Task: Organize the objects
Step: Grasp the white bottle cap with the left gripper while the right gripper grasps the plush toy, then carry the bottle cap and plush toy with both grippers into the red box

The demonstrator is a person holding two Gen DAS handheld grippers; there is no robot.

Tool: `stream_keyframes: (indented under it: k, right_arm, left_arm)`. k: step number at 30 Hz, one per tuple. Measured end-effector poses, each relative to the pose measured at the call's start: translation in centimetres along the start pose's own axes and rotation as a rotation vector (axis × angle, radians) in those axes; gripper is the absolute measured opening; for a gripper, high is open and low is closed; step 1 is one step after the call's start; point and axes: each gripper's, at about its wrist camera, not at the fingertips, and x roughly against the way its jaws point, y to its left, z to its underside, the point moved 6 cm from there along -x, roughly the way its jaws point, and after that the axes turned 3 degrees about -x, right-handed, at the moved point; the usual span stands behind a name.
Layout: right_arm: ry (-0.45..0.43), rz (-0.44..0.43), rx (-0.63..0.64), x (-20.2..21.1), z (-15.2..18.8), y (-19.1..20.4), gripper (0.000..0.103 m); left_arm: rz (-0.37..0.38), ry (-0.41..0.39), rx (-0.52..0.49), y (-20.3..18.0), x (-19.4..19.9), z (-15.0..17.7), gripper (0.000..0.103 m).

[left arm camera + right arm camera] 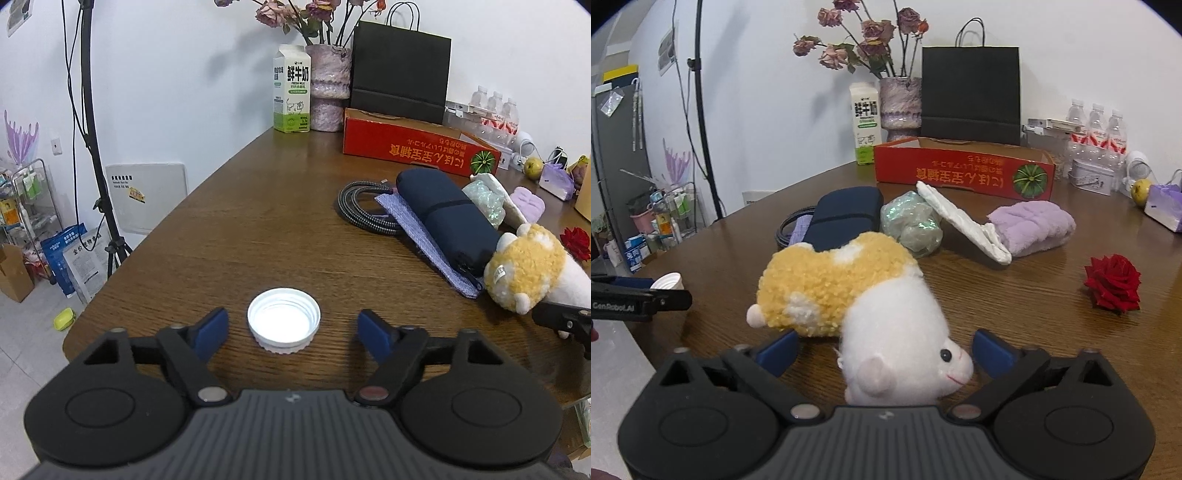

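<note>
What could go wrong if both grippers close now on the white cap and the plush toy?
1. The white cap lies flat and low between the left gripper fingers, still untouched; the pads may slide over its rim and push it along the table.
2. The right gripper surrounds only the plush toy's soft head, so it may squash, sag, or slip.
</note>
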Motion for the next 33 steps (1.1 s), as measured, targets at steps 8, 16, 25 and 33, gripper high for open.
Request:
stream_keyframes:
  k: [8,16,25,33]
  right_arm:
    - [-0.023,-0.026,0.001,0.0,-0.2,-0.2,0.068]
    - [-0.038,-0.037,-0.012,0.2,-0.3,-0.6,0.061]
    - [-0.08,-0.034,-0.022,1.4,-0.4,-0.8,0.057]
    - [-0.119,-0.027,-0.028,2.9,-0.7,-1.2,0.057]
  left_arm:
    - [0.02,-0.012,-0.009,-0.5,0.0,-0.3,0.041]
    - [0.019,-0.013,-0.013,-0.8,0.0,-0.4,0.041]
    - [0.051,-0.011,-0.037,-2.1,0.3,-0.8,0.041]
    - [0.096,-0.03,-0.06,-4.2,0.9,-1.9,0.041]
